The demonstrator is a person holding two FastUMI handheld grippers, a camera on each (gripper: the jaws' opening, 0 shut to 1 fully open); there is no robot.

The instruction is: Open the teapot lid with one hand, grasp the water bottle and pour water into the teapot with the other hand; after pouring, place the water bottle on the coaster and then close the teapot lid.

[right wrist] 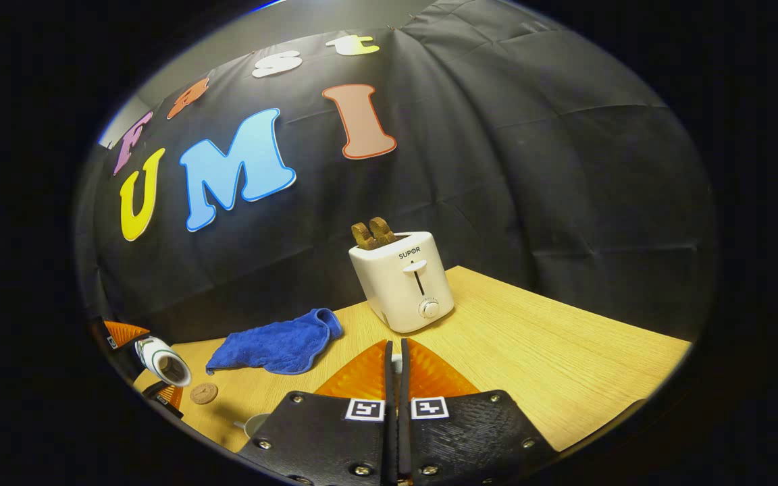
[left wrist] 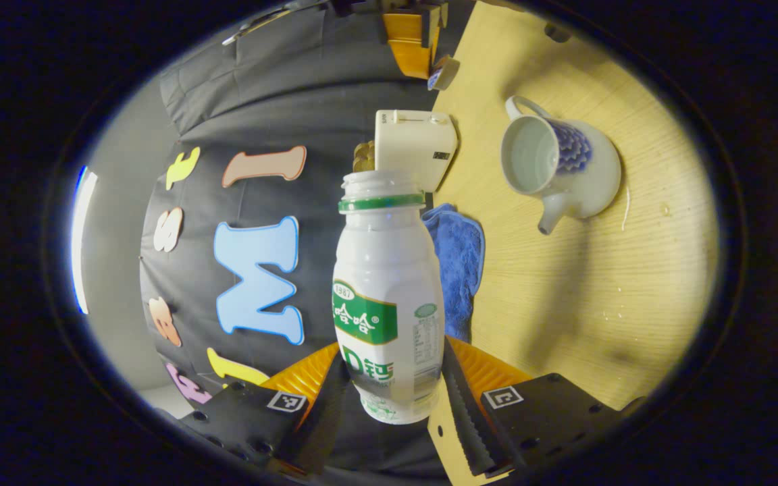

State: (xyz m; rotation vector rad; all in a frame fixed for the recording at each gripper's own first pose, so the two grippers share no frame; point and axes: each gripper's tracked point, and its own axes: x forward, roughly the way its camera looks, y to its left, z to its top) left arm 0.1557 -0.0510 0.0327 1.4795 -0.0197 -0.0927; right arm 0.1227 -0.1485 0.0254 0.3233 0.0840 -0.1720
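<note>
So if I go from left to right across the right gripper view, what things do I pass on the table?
Bottle → round coaster → blue cloth → white toaster.

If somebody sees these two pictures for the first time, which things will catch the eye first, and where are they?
In the left gripper view, the white water bottle, uncapped, sits between the left gripper's fingers, dead centre. Beyond it the open teapot stands lidless on the wooden table. In the right gripper view, the white toaster with bread in it stands mid-table, a blue cloth beside it.
</note>
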